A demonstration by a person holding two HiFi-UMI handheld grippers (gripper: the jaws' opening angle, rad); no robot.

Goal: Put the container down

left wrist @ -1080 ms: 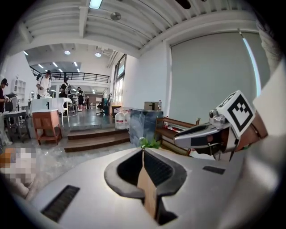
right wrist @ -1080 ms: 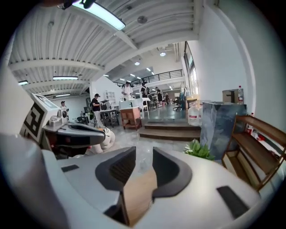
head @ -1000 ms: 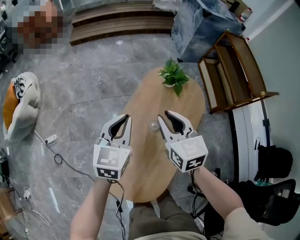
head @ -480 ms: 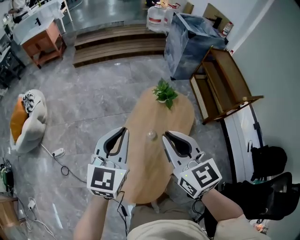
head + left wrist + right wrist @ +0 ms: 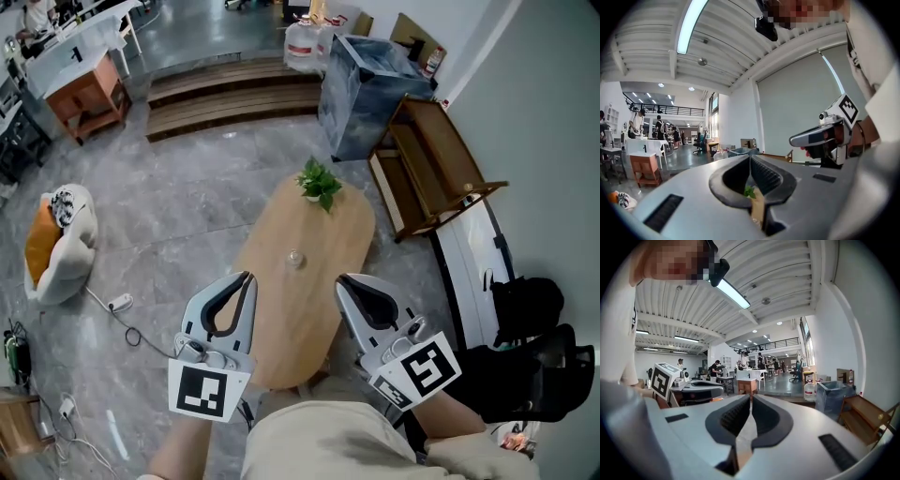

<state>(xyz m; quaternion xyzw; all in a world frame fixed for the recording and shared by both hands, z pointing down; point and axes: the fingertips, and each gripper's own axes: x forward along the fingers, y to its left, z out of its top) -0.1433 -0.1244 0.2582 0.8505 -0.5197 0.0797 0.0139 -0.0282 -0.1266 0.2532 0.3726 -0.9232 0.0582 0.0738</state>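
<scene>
A small clear container [image 5: 295, 258] stands upright on the oval wooden table [image 5: 319, 281], near its middle. Nothing is touching it. My left gripper [image 5: 247, 278] hangs near the table's front left edge, close to my body, with its jaws shut and empty. The right gripper [image 5: 343, 281] is level with it at the front right, also shut with nothing between its fingers. Both point away from me, well short of the container. In the left gripper view the jaws [image 5: 750, 157] meet, and the right gripper view shows its own jaws [image 5: 751, 397] pressed together.
A small potted plant [image 5: 319, 181] stands at the table's far end. A wooden rack [image 5: 427, 169] and a blue-grey bin [image 5: 361, 80] stand to the right, wooden steps [image 5: 234, 89] beyond. A cushion [image 5: 56, 244] and cables [image 5: 117, 309] lie on the grey floor at left.
Both grippers have drawn back from the container toward my body and spread apart. The right jaws have closed. The container stays on the table.
</scene>
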